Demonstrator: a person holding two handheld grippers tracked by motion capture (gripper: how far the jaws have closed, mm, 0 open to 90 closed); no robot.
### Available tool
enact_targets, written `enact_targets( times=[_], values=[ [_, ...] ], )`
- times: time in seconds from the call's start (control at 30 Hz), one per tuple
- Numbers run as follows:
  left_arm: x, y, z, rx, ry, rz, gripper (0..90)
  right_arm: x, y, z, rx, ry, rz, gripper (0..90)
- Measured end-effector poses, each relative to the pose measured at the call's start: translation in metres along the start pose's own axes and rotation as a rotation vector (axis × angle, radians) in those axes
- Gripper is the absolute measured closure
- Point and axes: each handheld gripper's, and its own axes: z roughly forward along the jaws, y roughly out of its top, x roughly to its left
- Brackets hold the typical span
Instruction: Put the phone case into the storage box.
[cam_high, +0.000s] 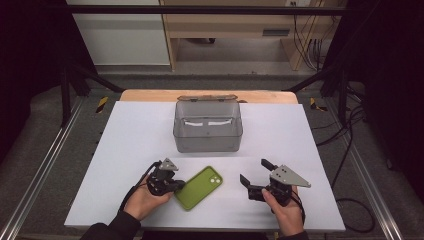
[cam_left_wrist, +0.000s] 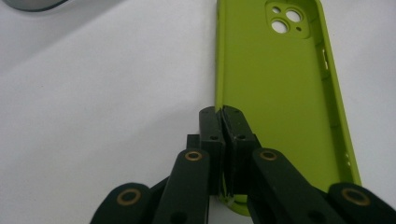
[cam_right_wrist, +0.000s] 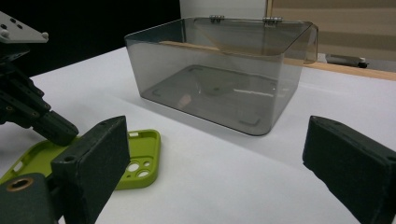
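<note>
One green phone case, inside face up, lies near the table's front edge, a little left of centre. My left gripper has its jaws clamped on the case's side wall near the bottom corner; my left hand lies low at the front edge, angled toward the case. My right gripper sits to the case's right, apart from it, jaws spread wide on nothing; my right hand holds it level, aimed at the far edge. One grey see-through box stands farther back at centre, lid swung open.
</note>
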Motion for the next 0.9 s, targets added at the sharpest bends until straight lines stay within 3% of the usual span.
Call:
enact_targets(
  times=[0.07, 0.2, 0.4, 0.57, 0.7, 0.8, 0.9],
  values=[
    [0.000, -0.003, 0.000, -0.021, 0.002, 0.015, 88.2, 0.000, 0.000, 0.000, -0.004, 0.000, 0.004, 7.4],
    [0.003, -0.012, -0.001, -0.099, 0.005, -0.030, 88.2, 0.000, 0.000, 0.000, -0.017, 0.027, 0.040, 7.1],
    [0.006, -0.018, -0.005, -0.230, 0.007, -0.100, 88.2, 0.003, 0.000, 0.002, -0.020, 0.038, 0.039, 6.7],
    [0.004, -0.019, -0.008, -0.291, 0.033, -0.087, 88.3, 0.003, -0.001, 0.002, -0.032, 0.034, 0.041, 5.6],
    [0.004, -0.027, -0.010, -0.360, 0.014, -0.127, 88.3, 0.004, -0.001, 0.004, -0.048, 0.037, 0.057, 5.3],
    [0.006, -0.033, -0.008, -0.391, -0.051, -0.177, 88.3, 0.006, -0.002, 0.006, -0.051, 0.035, 0.079, 5.2],
    [-0.002, -0.032, -0.010, -0.402, -0.069, -0.164, 88.3, 0.010, -0.003, 0.008, -0.047, 0.031, 0.091, 5.4]
  ],
)
